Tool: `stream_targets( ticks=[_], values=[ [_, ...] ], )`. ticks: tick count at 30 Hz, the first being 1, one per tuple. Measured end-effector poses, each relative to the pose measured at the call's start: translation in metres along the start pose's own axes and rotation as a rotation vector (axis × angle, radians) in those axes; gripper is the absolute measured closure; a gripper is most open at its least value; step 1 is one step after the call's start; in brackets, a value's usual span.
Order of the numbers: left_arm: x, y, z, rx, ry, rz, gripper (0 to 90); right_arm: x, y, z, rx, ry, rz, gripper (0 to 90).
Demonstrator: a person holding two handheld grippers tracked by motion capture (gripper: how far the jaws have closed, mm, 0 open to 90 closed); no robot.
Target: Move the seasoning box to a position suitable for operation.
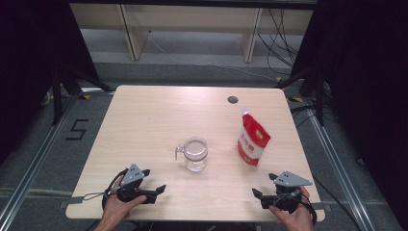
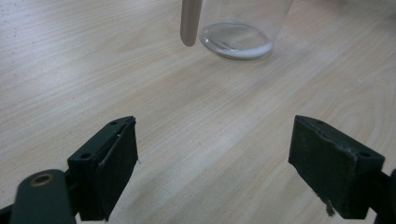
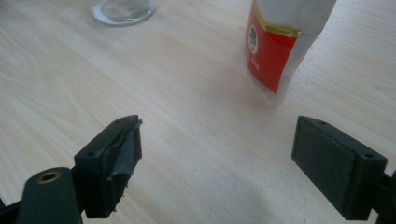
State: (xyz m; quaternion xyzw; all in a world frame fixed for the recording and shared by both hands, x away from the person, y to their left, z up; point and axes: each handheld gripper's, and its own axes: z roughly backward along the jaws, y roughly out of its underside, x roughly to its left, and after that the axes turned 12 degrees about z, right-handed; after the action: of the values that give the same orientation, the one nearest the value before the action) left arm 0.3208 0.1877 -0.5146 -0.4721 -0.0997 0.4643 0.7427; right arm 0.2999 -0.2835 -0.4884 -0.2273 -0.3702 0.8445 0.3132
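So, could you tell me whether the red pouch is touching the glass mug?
Apart. The high view shows bare table between the glass mug and the red pouch, which stands to its right; the right gripper view shows the same gap.

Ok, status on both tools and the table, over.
Left tool open, right tool open, both empty. Glass mug and red pouch upright, untouched. Nothing between.
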Motion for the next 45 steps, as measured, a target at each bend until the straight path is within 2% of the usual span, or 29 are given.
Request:
stream_targets(
  ticks=[4, 7, 11, 14, 17, 18, 20, 21, 23, 24, 26, 28, 29, 30, 31, 32, 34, 35, 36, 37, 39, 41, 42, 43, 45],
  values=[
    [0.000, 0.000, 0.000, 0.000, -0.005, 0.010, 15.1, -0.001, 0.000, 0.000, 0.001, 0.002, 0.012, 18.1],
    [0.002, -0.001, 0.002, 0.006, -0.018, -0.013, 15.2, 0.000, -0.001, 0.000, -0.003, -0.004, 0.003, 19.4],
    [0.002, -0.001, 0.001, 0.008, -0.011, -0.018, 15.1, 0.000, -0.001, 0.001, -0.004, 0.001, 0.006, 21.5],
    [0.003, -0.002, 0.001, 0.004, -0.018, -0.009, 15.1, -0.001, -0.001, 0.001, -0.006, 0.008, 0.014, 21.7],
    [0.004, -0.005, 0.001, -0.016, -0.012, 0.044, 15.3, -0.001, -0.001, 0.003, -0.011, 0.005, 0.008, 22.3],
    [0.004, -0.006, 0.000, -0.023, -0.019, 0.044, 15.5, 0.000, -0.002, 0.004, -0.006, 0.003, -0.011, 22.4],
    [0.003, -0.007, -0.001, -0.028, -0.028, 0.043, 16.1, 0.001, -0.002, 0.004, -0.006, 0.010, -0.020, 22.4],
    [0.003, -0.010, -0.004, -0.028, -0.028, 0.037, 16.5, -0.002, -0.001, 0.002, -0.018, 0.008, 0.010, 22.5],
    [0.003, -0.011, -0.006, -0.030, -0.023, 0.033, 16.9, -0.002, -0.001, 0.003, -0.017, 0.019, 0.018, 22.8],
    [0.003, -0.014, -0.008, -0.027, -0.018, 0.025, 17.8, 0.001, -0.001, 0.003, -0.007, 0.005, -0.019, 23.0],
    [0.003, -0.023, -0.016, -0.059, -0.020, 0.021, 20.4, -0.002, -0.001, 0.002, -0.021, 0.008, 0.027, 23.1],
    [0.003, -0.027, -0.019, -0.073, -0.026, 0.016, 22.9, -0.002, -0.001, 0.002, -0.019, 0.001, 0.025, 23.1],
    [0.003, -0.030, -0.023, -0.094, -0.029, 0.000, 22.9, -0.002, -0.002, 0.002, -0.019, 0.000, 0.024, 23.3],
    [0.002, -0.034, -0.027, -0.098, -0.027, -0.003, 24.7, -0.002, -0.002, 0.002, -0.020, -0.005, 0.022, 23.4],
    [0.001, -0.040, -0.036, -0.106, -0.036, -0.022, 28.2, -0.003, -0.001, 0.002, -0.031, 0.011, 0.050, 23.5],
    [0.001, -0.040, -0.036, -0.106, -0.036, -0.022, 30.4, -0.003, -0.001, 0.002, -0.031, 0.011, 0.050, 23.5],
    [0.001, -0.045, -0.045, -0.117, -0.045, -0.033, 34.0, -0.003, -0.001, 0.001, -0.029, 0.007, 0.046, 23.5],
    [0.000, -0.049, -0.053, -0.118, -0.052, -0.041, 38.5, 0.000, -0.001, 0.001, -0.022, 0.002, 0.012, 23.7],
    [0.000, -0.049, -0.053, -0.118, -0.052, -0.041, 42.2, 0.000, -0.001, 0.001, -0.022, 0.002, 0.012, 23.7],
    [-0.001, -0.052, -0.060, -0.117, -0.056, -0.057, 44.1, 0.000, -0.001, 0.001, -0.024, 0.004, 0.016, 23.9],
    [-0.002, -0.052, -0.063, -0.119, -0.055, -0.052, 47.1, 0.000, -0.001, 0.001, -0.024, 0.002, 0.017, 24.1],
    [-0.002, -0.054, -0.067, -0.123, -0.043, -0.040, 54.0, 0.000, -0.001, 0.001, -0.023, 0.001, 0.020, 24.3],
    [-0.002, -0.055, -0.068, -0.115, -0.043, -0.047, 61.9, 0.000, -0.001, 0.001, -0.025, -0.003, 0.018, 24.6],
    [-0.003, -0.058, -0.070, -0.117, -0.024, -0.063, 64.8, 0.000, -0.001, 0.001, -0.027, -0.005, 0.020, 24.7],
    [-0.003, -0.059, -0.072, -0.122, -0.021, -0.060, 69.9, 0.001, -0.001, 0.001, -0.020, -0.006, 0.016, 24.8]
  ],
)
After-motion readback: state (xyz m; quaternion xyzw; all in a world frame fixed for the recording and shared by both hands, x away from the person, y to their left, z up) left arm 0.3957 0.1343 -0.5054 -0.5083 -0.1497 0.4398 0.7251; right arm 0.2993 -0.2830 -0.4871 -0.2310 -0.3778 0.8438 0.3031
